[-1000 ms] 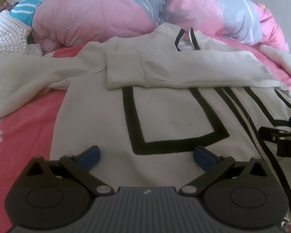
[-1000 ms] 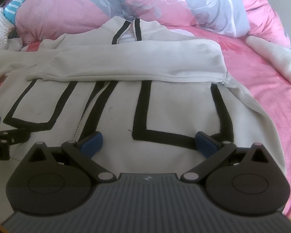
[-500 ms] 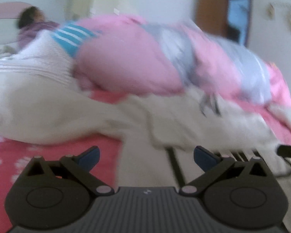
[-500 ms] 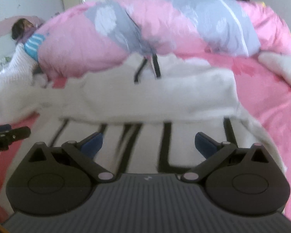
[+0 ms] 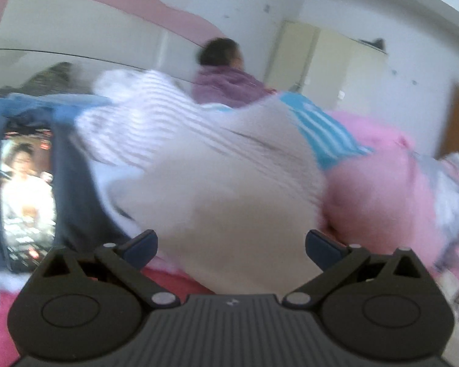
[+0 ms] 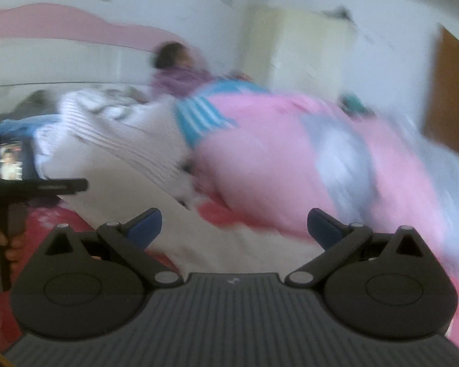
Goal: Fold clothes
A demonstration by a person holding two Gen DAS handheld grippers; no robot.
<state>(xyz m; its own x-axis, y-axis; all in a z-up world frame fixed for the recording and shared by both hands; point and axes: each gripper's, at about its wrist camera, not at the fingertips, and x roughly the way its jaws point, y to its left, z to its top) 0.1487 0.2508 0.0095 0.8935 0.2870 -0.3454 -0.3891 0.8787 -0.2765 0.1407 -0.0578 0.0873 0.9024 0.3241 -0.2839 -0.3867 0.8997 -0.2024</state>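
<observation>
Both views are motion-blurred and look across a bed [image 6: 260, 244] toward its pink headboard [image 6: 76, 21]. The left gripper [image 5: 231, 246] has its blue-tipped fingers [image 5: 142, 244] spread wide with nothing between them; a cream garment [image 5: 229, 214] fills the space just ahead, though contact cannot be judged. The right gripper [image 6: 234, 226] is likewise spread and empty, above cream fabric lying on the red-pink bedsheet. Behind lie a striped white knit [image 5: 156, 113], a turquoise striped item [image 6: 199, 116] and a pink-and-grey quilt [image 6: 290, 159]. A phone [image 5: 27, 192] shows a lit screen at the left. A person in a purple top [image 5: 226, 88] is near the headboard. A cream wardrobe [image 6: 306, 49] and a brown door [image 6: 449, 91] stand beyond.
</observation>
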